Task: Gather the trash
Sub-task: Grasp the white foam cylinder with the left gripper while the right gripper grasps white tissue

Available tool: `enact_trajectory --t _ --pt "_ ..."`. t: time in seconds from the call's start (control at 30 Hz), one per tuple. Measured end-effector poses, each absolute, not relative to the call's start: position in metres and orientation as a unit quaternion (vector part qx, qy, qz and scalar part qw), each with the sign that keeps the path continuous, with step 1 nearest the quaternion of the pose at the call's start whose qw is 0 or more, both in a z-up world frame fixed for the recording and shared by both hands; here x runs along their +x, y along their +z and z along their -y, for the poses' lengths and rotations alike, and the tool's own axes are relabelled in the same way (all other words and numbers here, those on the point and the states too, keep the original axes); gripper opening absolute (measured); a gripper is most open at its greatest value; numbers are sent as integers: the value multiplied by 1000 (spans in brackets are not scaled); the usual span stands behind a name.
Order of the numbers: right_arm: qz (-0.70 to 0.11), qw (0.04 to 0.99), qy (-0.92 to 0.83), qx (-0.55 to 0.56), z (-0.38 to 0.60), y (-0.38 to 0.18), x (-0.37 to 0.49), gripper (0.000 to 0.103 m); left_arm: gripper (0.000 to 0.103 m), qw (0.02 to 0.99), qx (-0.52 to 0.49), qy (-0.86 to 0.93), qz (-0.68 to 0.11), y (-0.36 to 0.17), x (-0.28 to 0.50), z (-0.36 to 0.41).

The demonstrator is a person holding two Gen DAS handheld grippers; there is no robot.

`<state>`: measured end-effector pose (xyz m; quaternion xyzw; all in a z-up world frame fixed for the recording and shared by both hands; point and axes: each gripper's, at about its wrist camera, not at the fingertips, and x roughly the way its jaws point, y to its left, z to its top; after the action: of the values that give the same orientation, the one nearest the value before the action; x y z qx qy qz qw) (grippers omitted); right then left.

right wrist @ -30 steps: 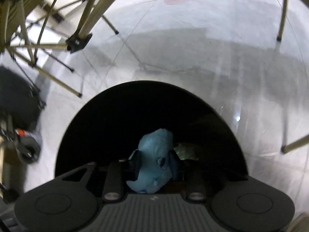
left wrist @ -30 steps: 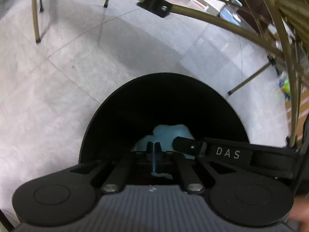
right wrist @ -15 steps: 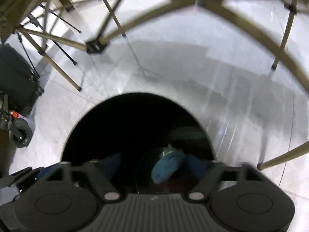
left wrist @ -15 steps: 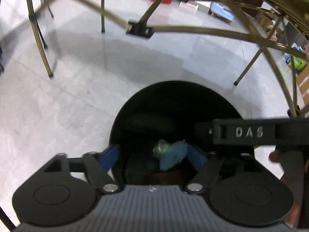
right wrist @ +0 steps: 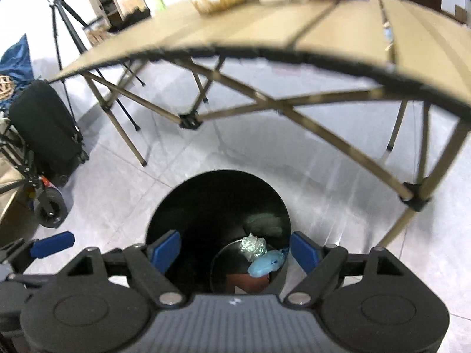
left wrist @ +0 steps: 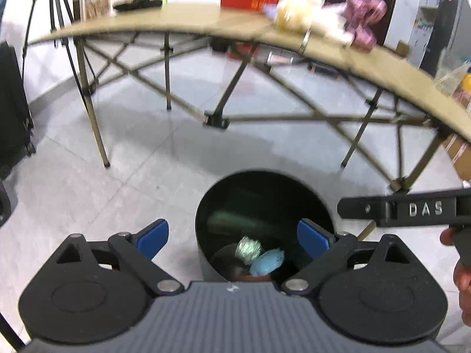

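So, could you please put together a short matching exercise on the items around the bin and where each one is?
Things:
1. blue wad
2. black bin
3. pink item
4. suitcase

Places:
A. on the folding table
B. on the floor beside a table leg
C. at the bottom of the bin
D. on the floor, below both open grippers (left gripper, right gripper)

Pairs: 1-C, 2-D, 3-A, 4-B

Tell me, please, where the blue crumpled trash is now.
The blue crumpled trash lies at the bottom of the black bin on the floor, touching a silvery green wad; both wrist views show it low, right of centre.
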<state>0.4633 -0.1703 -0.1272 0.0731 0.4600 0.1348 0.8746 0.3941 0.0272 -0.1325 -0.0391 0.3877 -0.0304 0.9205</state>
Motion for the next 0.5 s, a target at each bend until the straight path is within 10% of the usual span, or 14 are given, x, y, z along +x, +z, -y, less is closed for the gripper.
enact_trajectory --t 0.5 --pt "-202 962 163 89 216 38 364 89 103 980 -60 -71 -174 8 329 -17"
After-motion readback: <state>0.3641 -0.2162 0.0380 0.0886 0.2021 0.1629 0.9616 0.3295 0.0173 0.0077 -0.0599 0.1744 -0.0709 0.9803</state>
